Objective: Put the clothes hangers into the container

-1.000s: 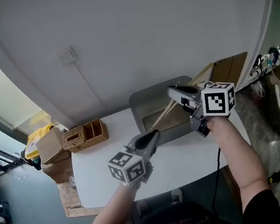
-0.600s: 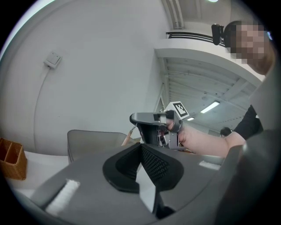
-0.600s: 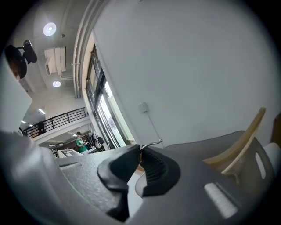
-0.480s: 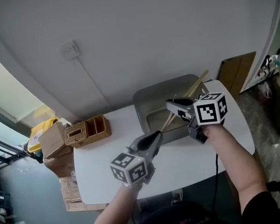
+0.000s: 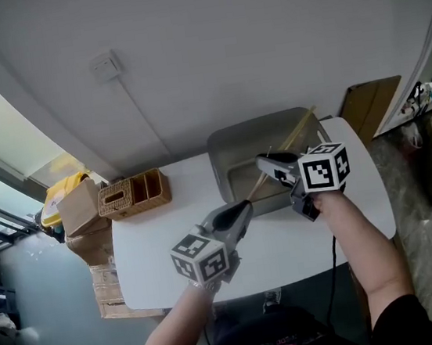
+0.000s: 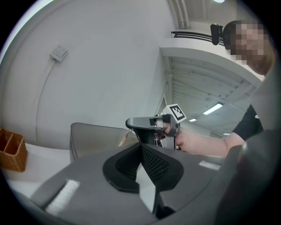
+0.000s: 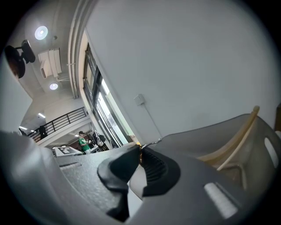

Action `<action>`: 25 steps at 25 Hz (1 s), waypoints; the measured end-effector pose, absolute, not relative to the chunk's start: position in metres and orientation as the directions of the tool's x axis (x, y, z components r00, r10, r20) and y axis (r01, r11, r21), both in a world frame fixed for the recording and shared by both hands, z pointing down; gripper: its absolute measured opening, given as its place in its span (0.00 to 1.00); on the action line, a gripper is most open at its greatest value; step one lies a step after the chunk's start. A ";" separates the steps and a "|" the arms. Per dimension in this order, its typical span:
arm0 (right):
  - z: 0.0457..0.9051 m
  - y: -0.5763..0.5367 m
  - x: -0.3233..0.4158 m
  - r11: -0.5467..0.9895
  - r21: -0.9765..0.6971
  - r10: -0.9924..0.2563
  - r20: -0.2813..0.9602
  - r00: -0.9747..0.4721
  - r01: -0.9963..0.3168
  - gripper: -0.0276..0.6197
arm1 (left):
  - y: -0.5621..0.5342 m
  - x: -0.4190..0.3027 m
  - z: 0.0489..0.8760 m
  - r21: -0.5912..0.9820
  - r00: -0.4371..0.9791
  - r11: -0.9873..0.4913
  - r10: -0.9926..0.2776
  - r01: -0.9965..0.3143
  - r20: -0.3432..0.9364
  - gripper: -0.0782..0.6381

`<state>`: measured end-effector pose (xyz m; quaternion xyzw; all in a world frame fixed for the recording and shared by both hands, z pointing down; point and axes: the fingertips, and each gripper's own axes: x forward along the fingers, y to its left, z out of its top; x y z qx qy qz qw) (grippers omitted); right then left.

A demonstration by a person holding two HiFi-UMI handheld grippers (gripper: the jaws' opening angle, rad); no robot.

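Pinching the metal hook of the pale wooden clothes hanger (image 5: 298, 127), the right gripper (image 5: 263, 160) holds it slanted inside the grey plastic container (image 5: 217, 141), seemingly ready for release; the left gripper (image 5: 243, 204) has its fingers closed, empty.

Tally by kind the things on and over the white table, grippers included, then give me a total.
Grippers: 2 (left gripper, right gripper)
Grey container: 1
Wicker basket: 1
Wooden hanger: 1 that I can make out
Total: 5
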<state>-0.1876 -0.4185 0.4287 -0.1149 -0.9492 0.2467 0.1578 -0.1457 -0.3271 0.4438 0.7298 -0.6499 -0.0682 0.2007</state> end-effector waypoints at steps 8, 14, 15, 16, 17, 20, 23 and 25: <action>0.444 -0.416 -0.184 0.847 -0.516 0.295 0.257 -0.921 0.127 0.07 | -0.327 -0.146 0.448 0.395 0.149 -0.075 -0.975 -0.916 0.162 0.11; 0.451 -0.407 -0.166 0.852 -0.510 0.285 0.264 -0.921 0.117 0.07 | -0.317 -0.132 0.449 0.390 0.146 -0.071 -0.975 -0.918 0.165 0.11; 0.452 -0.407 -0.164 0.854 -0.508 0.282 0.267 -0.921 0.114 0.07 | -0.317 -0.131 0.448 0.389 0.145 -0.071 -0.976 -0.918 0.165 0.11; 0.454 -0.407 -0.163 0.855 -0.506 0.279 0.272 -0.921 0.109 0.07 | -0.316 -0.131 0.448 0.389 0.144 -0.070 -0.976 -0.919 0.164 0.11; 0.455 -0.407 -0.163 0.857 -0.504 0.275 0.278 -0.920 0.104 0.07 | -0.316 -0.131 0.447 0.390 0.143 -0.069 -0.976 -0.918 0.164 0.11; 0.459 -0.408 -0.161 0.860 -0.503 0.264 0.288 -0.920 0.090 0.07 | -0.315 -0.133 0.445 0.390 0.141 -0.066 -0.976 -0.918 0.166 0.11; 0.462 -0.408 -0.154 0.864 -0.497 0.251 0.289 -0.924 0.079 0.07 | -0.314 -0.130 0.443 0.387 0.137 -0.064 -0.977 -0.920 0.165 0.11; 0.465 -0.407 -0.146 0.865 -0.497 0.245 0.291 -0.925 0.073 0.07 | -0.315 -0.125 0.443 0.384 0.138 -0.065 -0.977 -0.921 0.164 0.11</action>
